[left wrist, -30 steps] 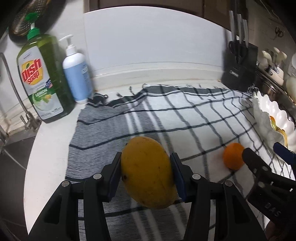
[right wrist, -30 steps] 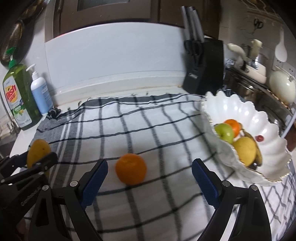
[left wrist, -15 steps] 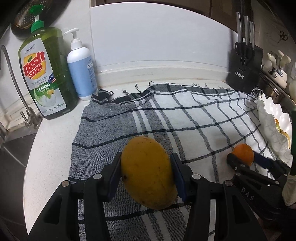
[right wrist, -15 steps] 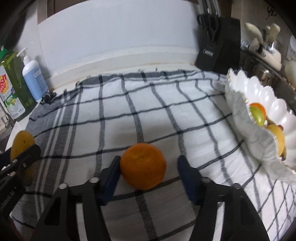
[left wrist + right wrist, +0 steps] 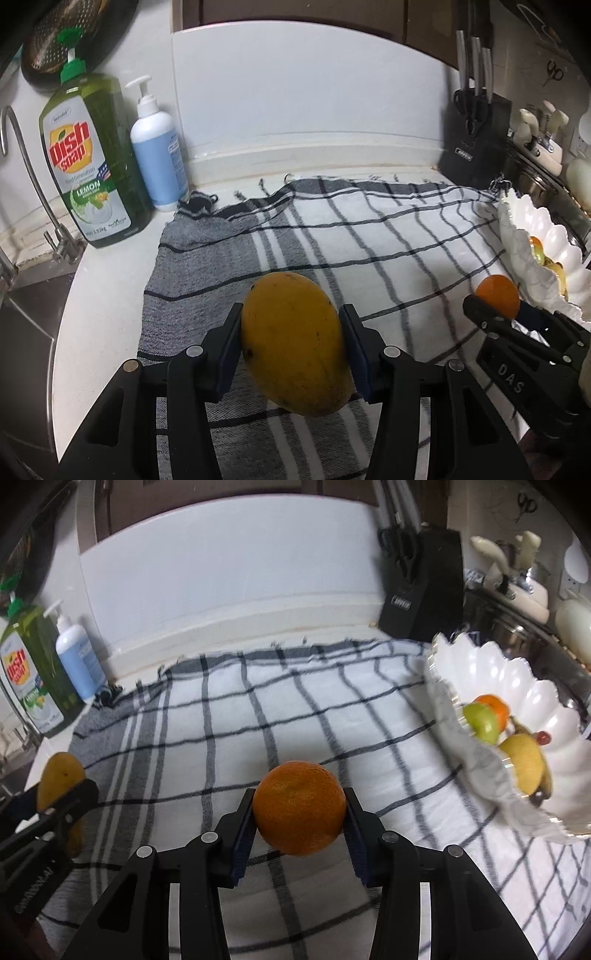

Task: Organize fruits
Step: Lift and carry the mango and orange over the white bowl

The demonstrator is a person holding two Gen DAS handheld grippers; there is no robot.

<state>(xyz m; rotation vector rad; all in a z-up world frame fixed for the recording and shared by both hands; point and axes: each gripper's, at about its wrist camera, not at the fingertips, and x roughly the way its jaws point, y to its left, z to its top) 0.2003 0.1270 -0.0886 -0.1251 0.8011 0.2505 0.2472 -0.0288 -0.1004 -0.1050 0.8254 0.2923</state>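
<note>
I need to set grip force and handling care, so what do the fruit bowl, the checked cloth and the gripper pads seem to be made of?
Fruit bowl: probably glazed ceramic, possibly glossy plastic; white, scalloped, with sharp highlights and a thin metallic-looking rim.
Checked cloth: woven fabric, matte, with a fringed far edge and soft wrinkles.
Pads of the right gripper: blue and ribbed, seemingly rubber or soft plastic, on black rigid fingers.

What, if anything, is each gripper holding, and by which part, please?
The left gripper clamps the mango across its middle; the right gripper clamps the orange across its widest sides.

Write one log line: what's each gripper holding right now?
left gripper: shut on mango | right gripper: shut on orange | bowl: holds other fruit | next: likely bowl
</note>
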